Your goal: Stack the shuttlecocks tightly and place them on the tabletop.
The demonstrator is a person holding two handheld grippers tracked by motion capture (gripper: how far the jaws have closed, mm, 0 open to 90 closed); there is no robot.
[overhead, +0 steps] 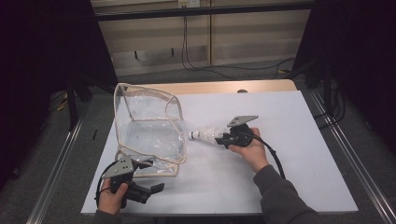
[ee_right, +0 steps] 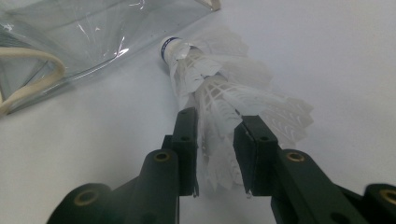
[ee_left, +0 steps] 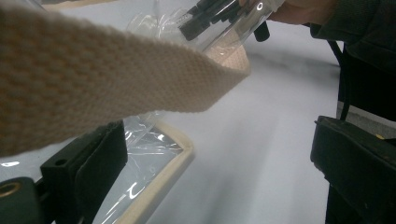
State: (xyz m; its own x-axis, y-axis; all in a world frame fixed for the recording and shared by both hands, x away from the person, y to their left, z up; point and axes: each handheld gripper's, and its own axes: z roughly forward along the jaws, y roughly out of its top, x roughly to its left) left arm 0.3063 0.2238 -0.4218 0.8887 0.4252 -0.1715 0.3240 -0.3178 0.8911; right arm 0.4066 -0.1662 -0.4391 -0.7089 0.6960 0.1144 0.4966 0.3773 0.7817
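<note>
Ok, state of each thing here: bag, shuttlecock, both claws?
Clear bag: standing on the table, mouth gaping toward the shuttlecock.
Shuttlecock: lying on its side, cork end toward the bag, feathers between the right claw's jaws.
Right claw: jaws parted around the feathers.
Left claw: open at the bag's near trim.

A white sheet [overhead: 289,154] covers most of a pale wooden table [overhead: 219,87], leaving a strip of wood bare along the far edge. Grey floor [overhead: 51,149] lies on both sides, with metal rails [overhead: 56,172] running alongside the table. Behind it stands a light panelled wall [overhead: 243,32], crossed by a dark bar [overhead: 205,11], with black cables [overhead: 224,69] hanging down and trailing across the floor. The side areas are dark.
</note>
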